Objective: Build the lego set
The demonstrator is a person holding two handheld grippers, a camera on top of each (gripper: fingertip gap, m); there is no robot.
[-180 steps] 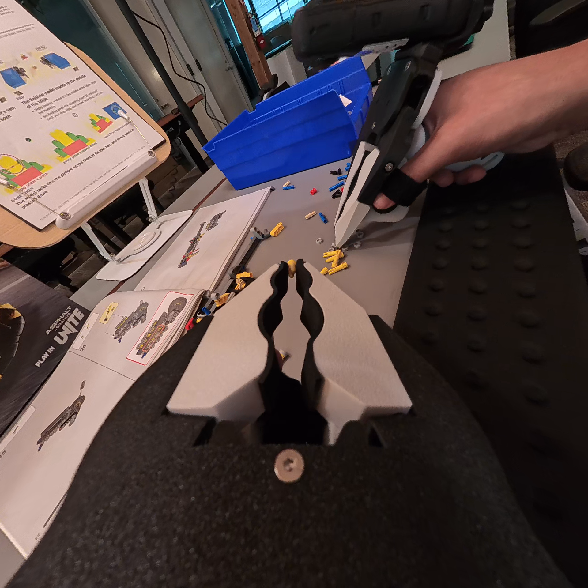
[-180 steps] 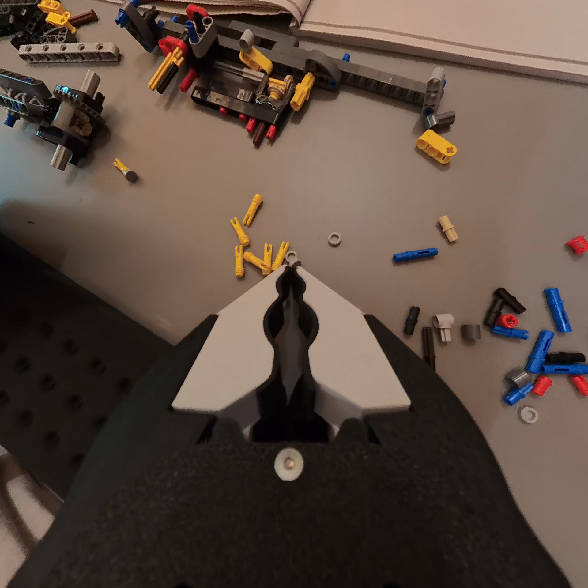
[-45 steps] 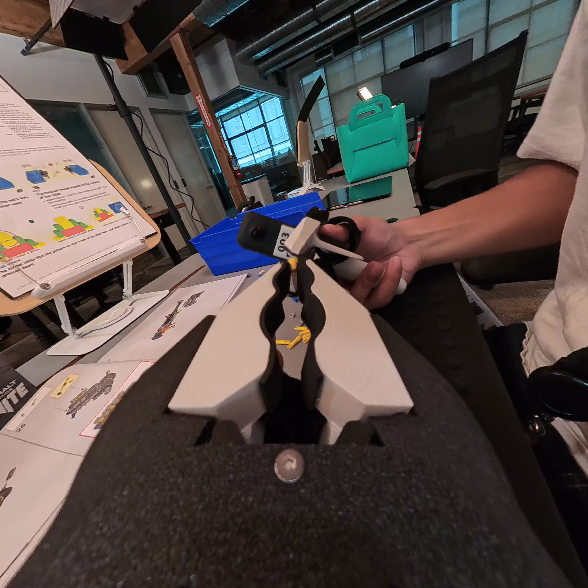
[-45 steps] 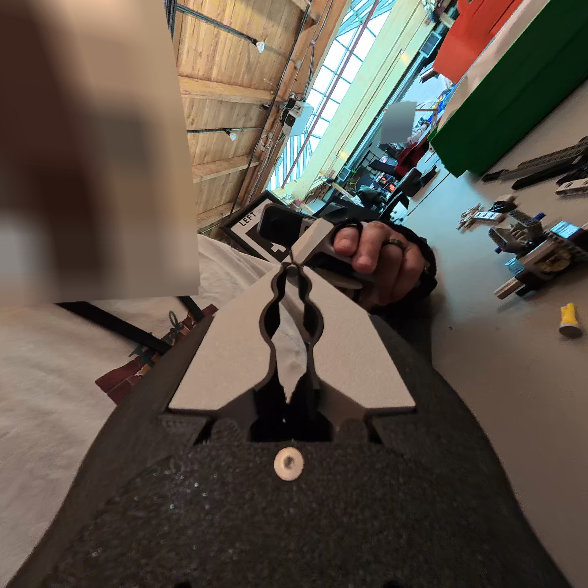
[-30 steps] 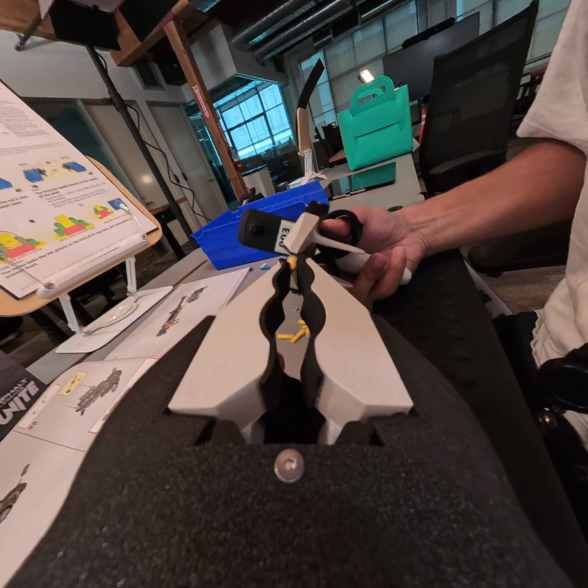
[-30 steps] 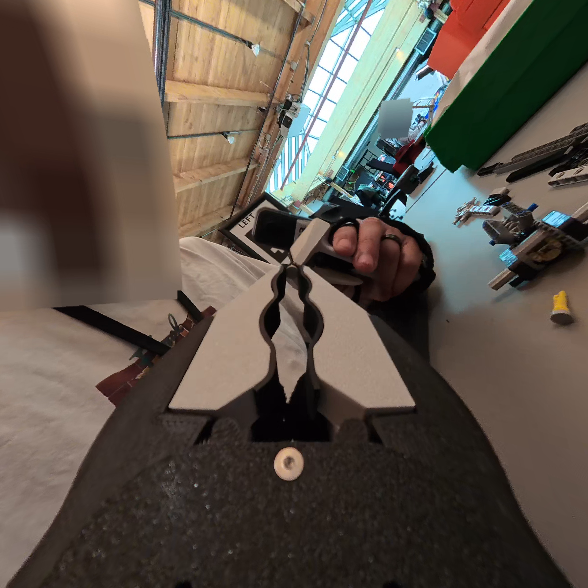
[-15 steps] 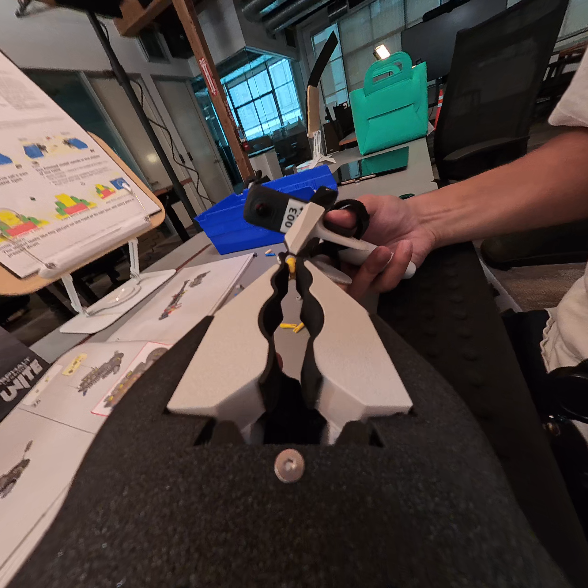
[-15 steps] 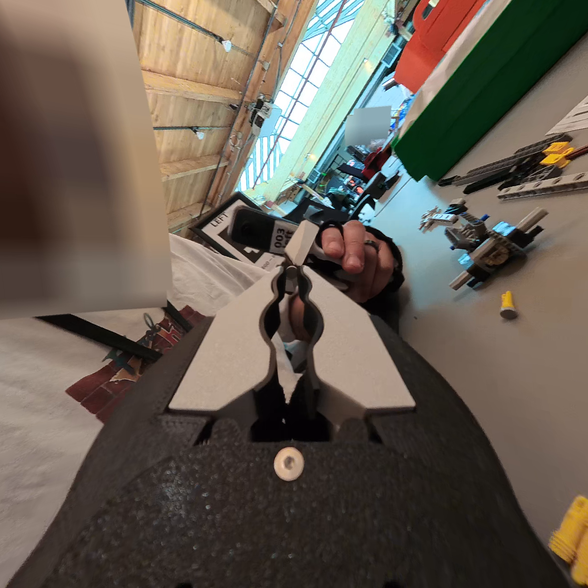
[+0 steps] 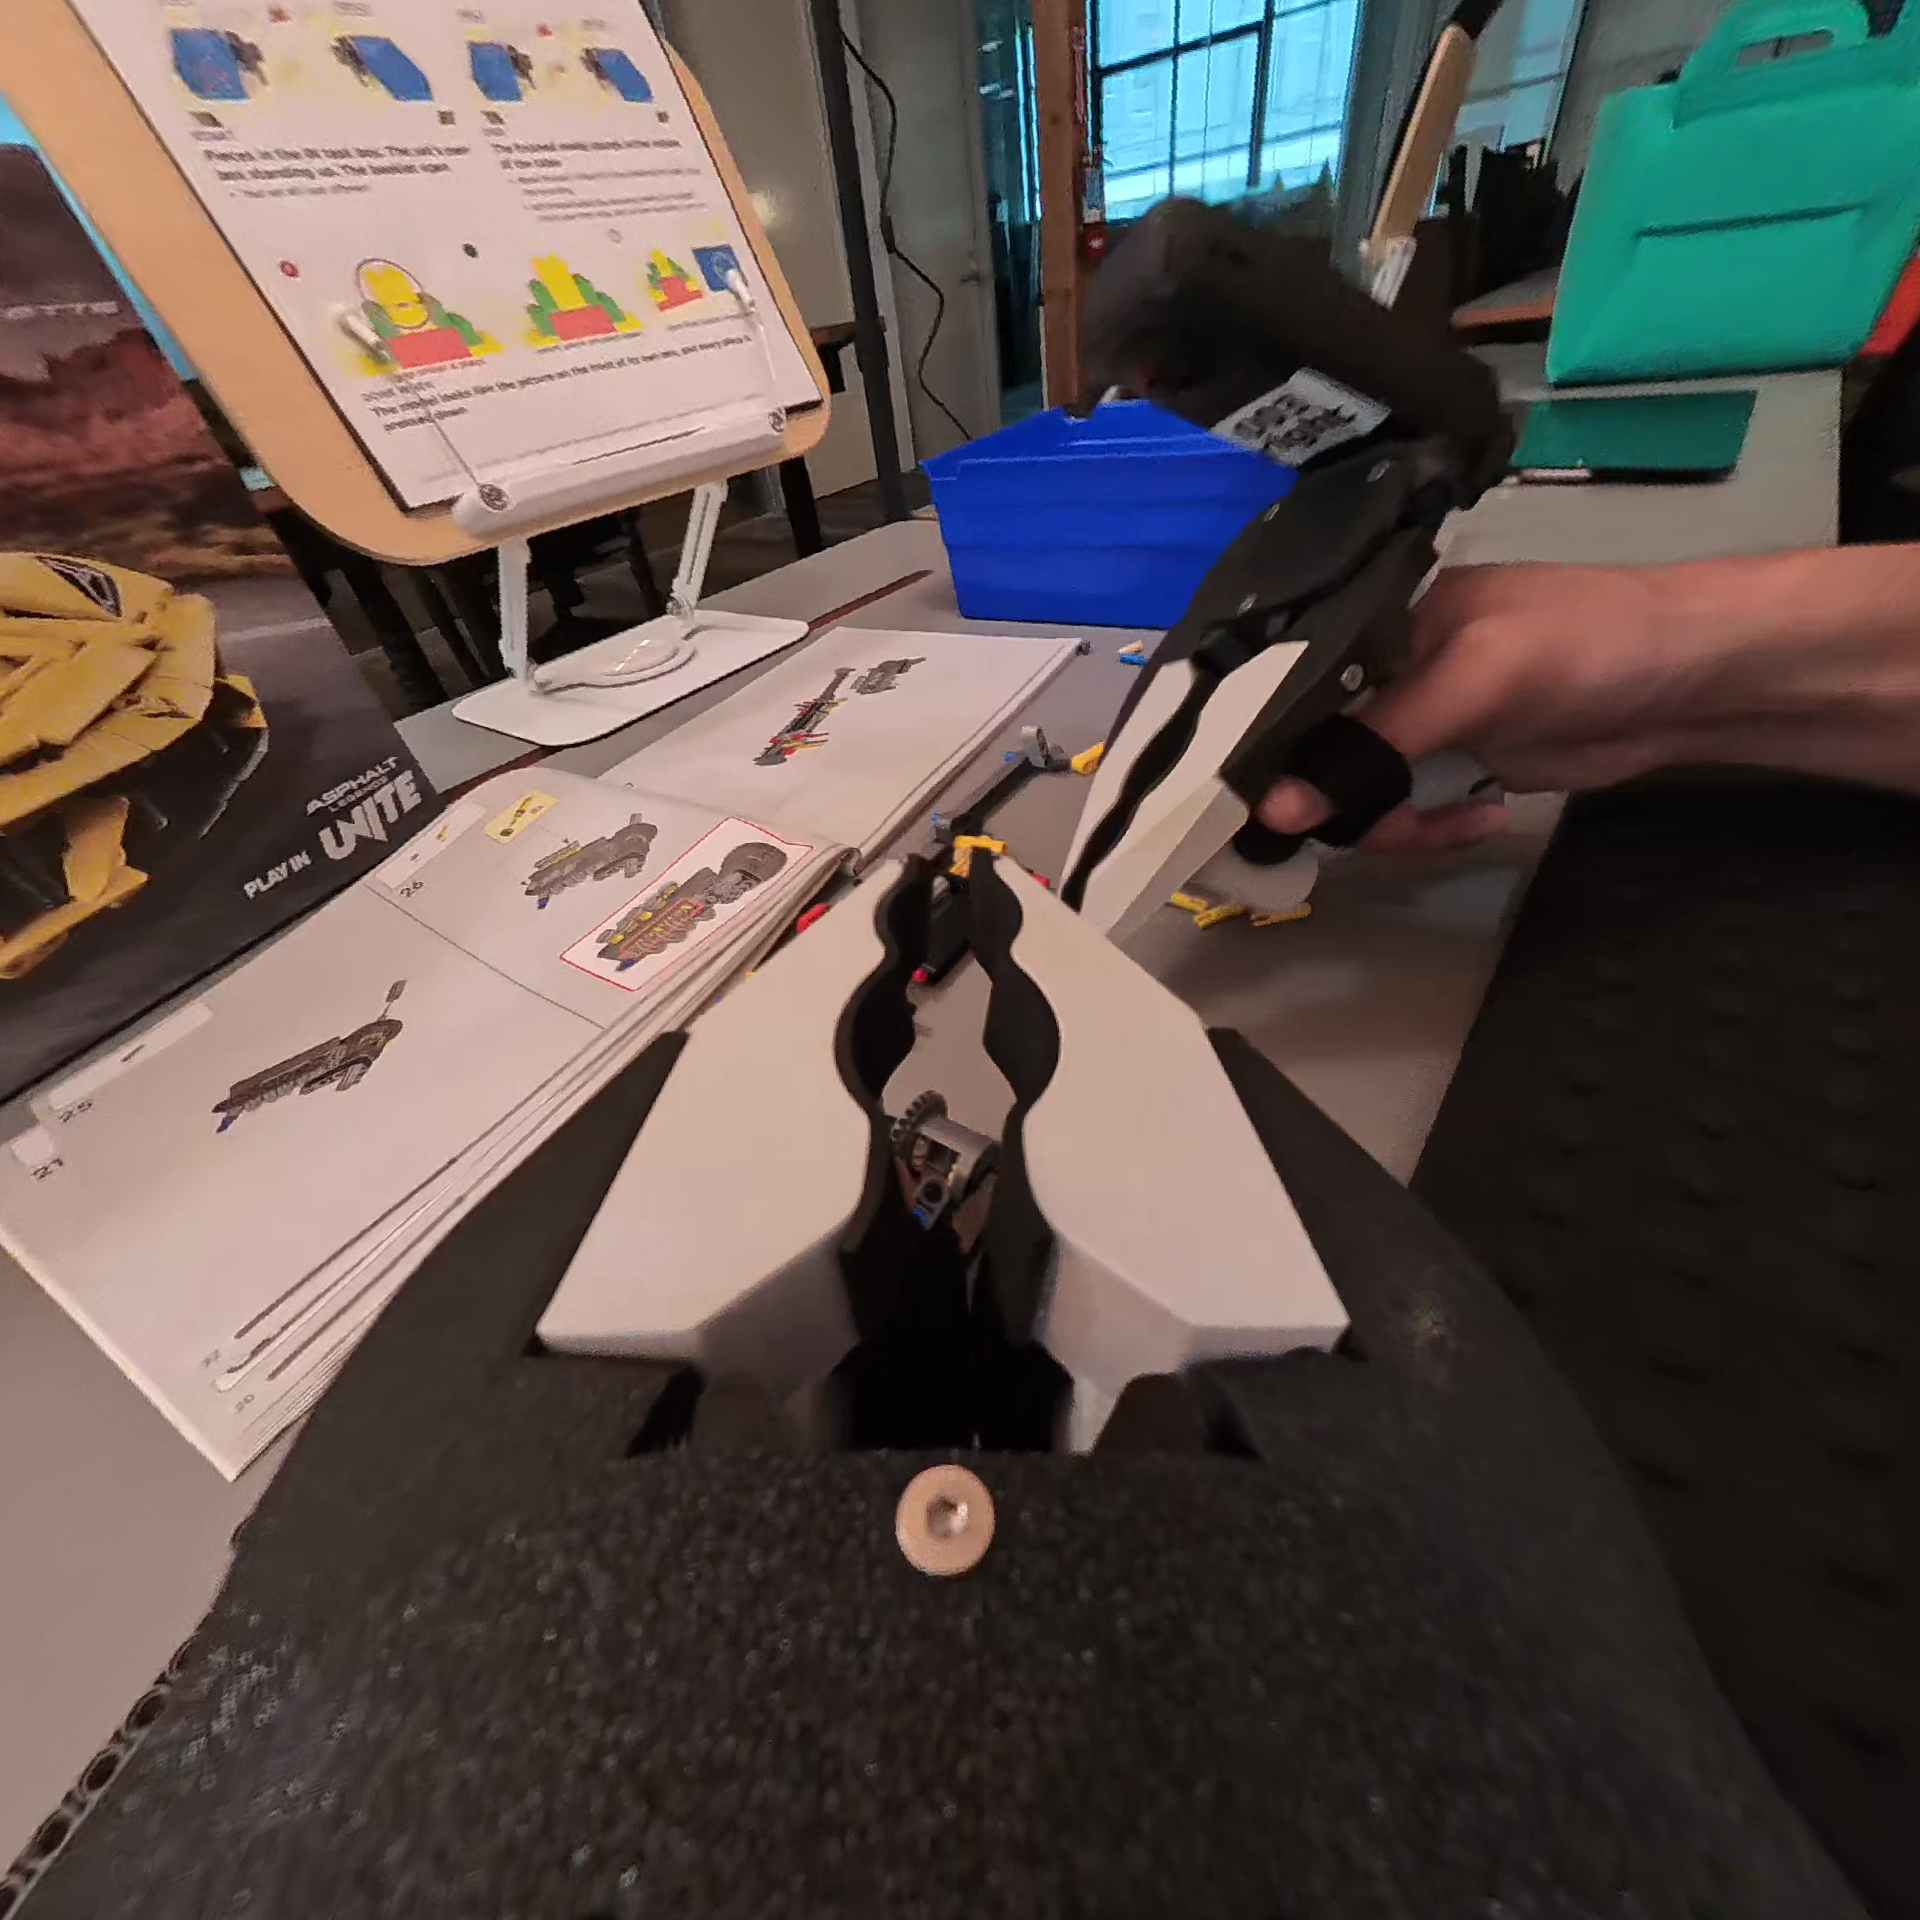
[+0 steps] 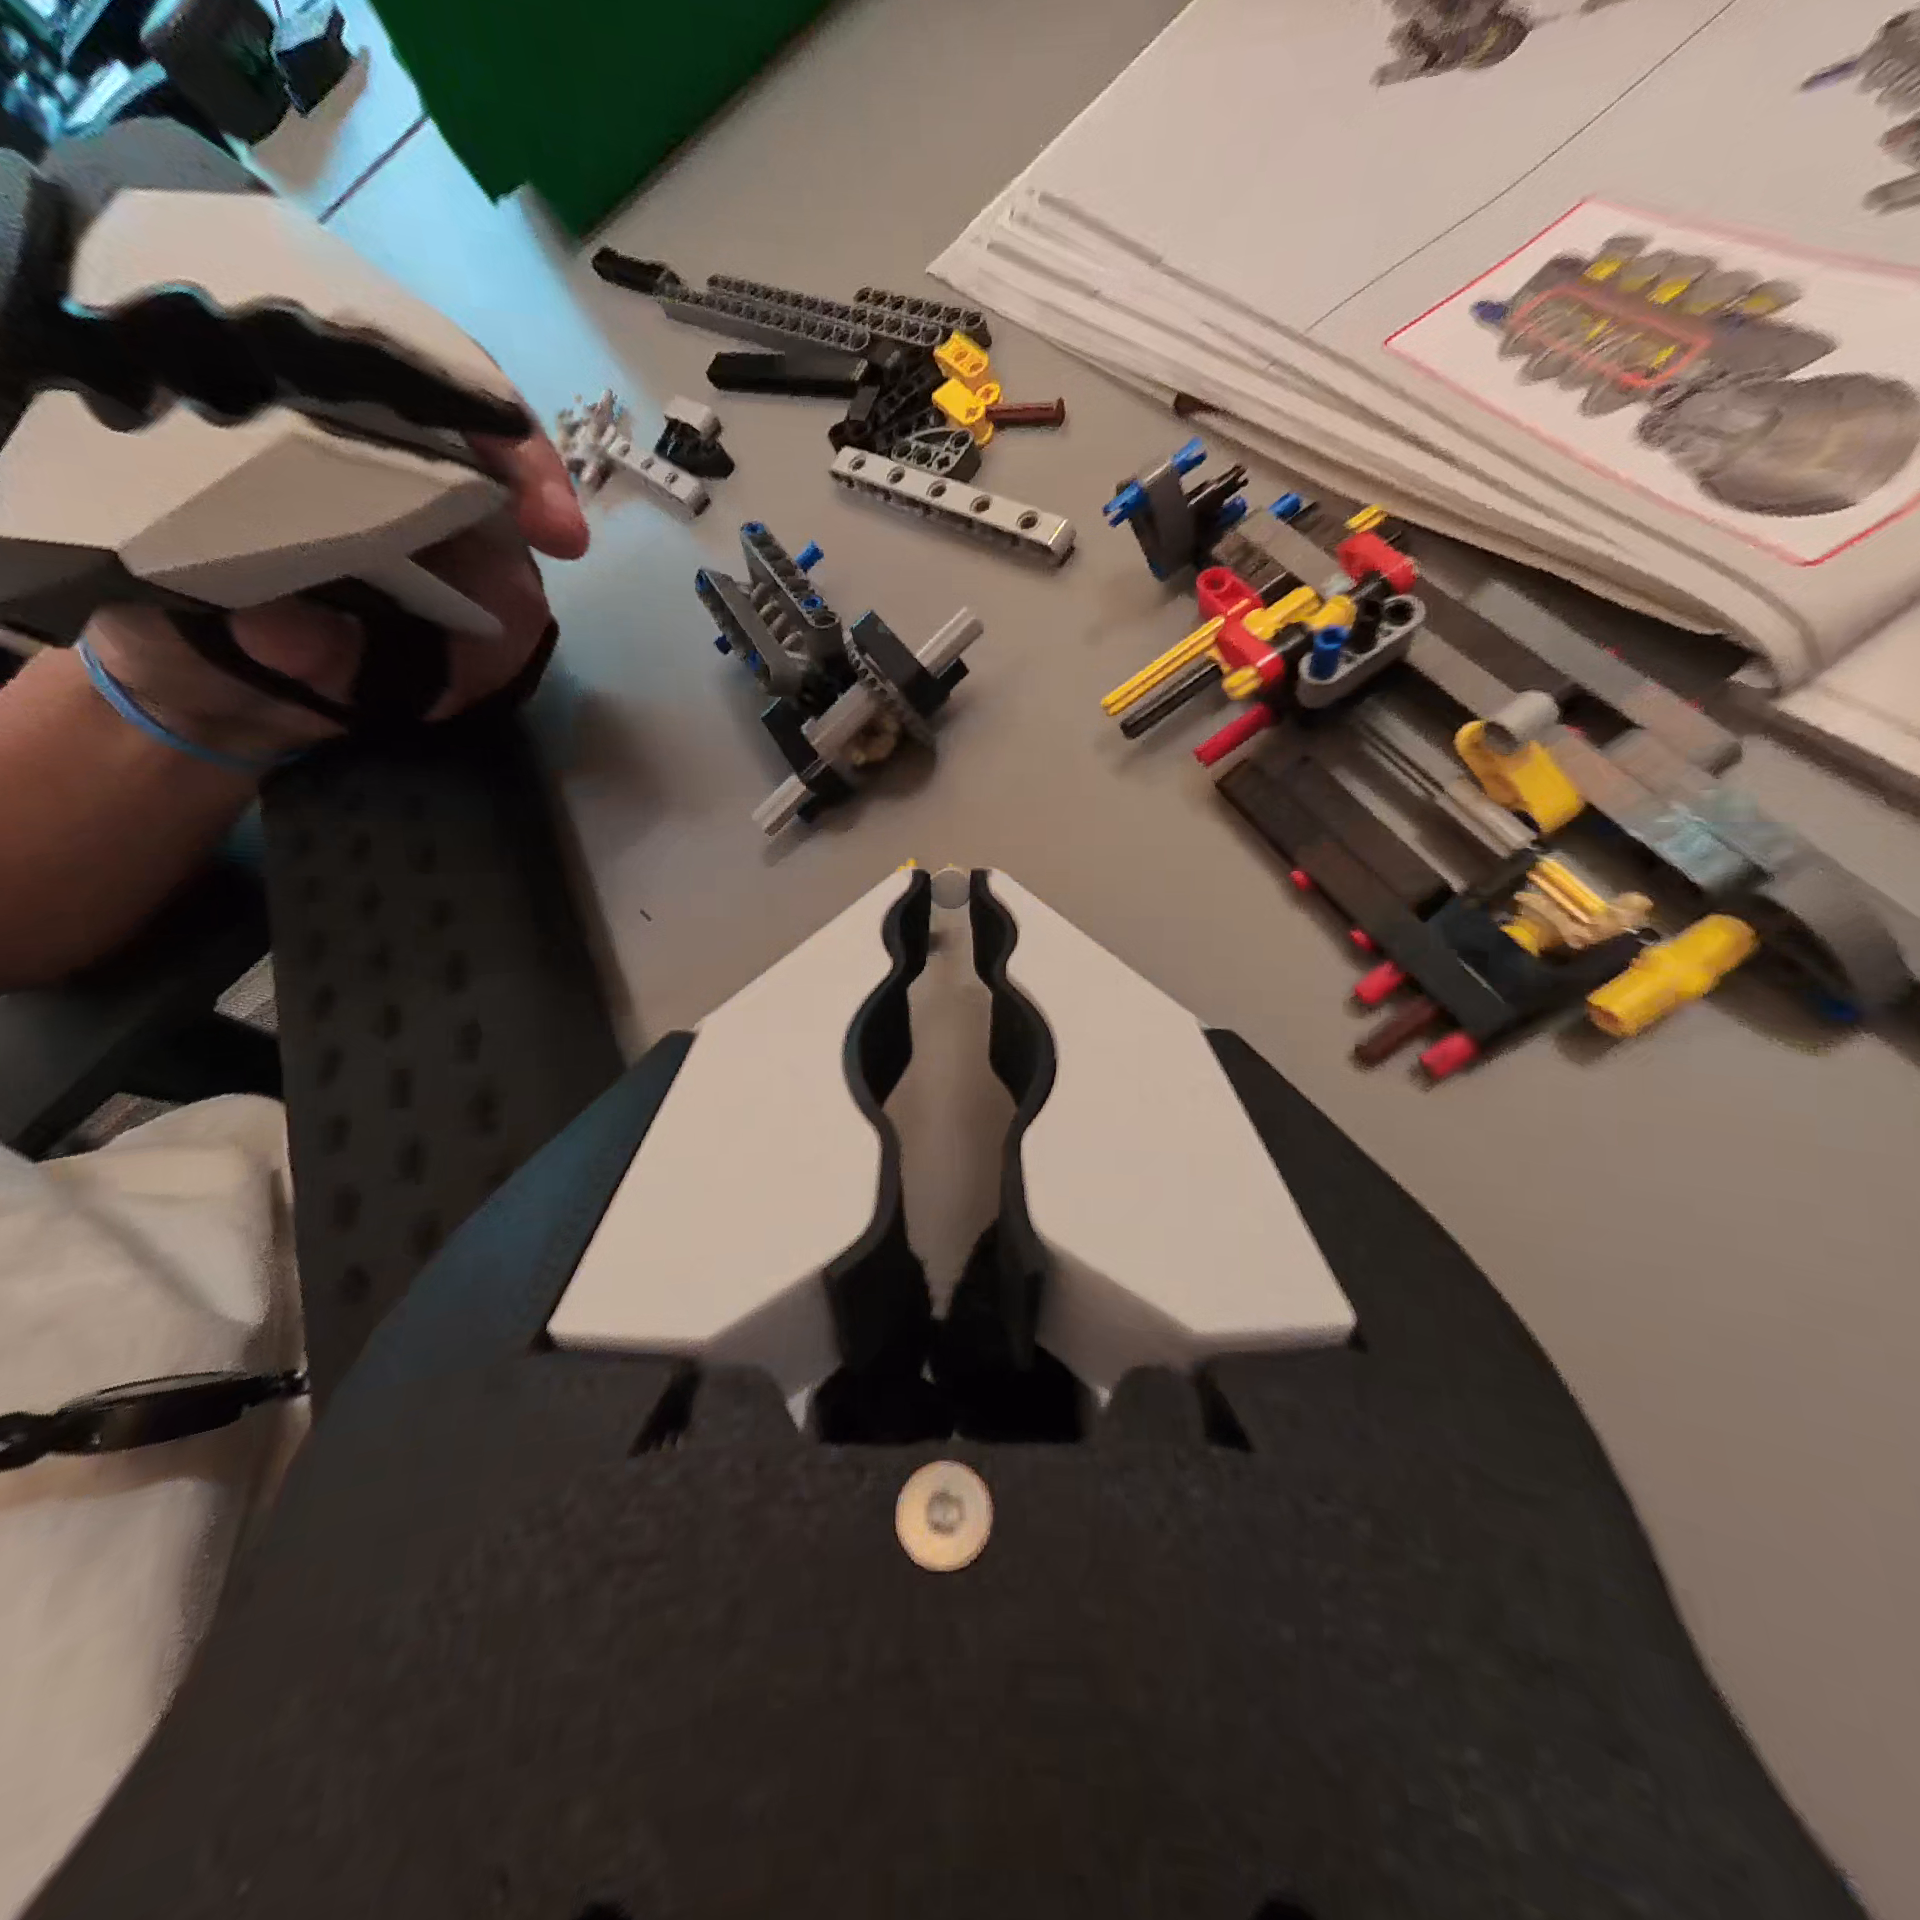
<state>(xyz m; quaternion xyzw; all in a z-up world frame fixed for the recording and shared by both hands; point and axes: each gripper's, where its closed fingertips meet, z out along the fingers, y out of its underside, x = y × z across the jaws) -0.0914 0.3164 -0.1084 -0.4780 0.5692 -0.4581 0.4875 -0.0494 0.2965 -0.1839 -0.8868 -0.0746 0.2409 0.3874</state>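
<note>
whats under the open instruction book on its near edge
In the right wrist view, the long dark lego assembly runs beside the instruction book, and its far side slips under the overhanging pages. How far it reaches beneath is hidden by the paper.

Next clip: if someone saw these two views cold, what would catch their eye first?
Probably the long dark chassis assembly, studded with yellow, red and blue pins, lying on the grey table against the open instruction booklet. Next, the right gripper, centre frame, nipping a small pale ring at its tips. In the left wrist view, a blue bin stands out at the table's far end.
</note>
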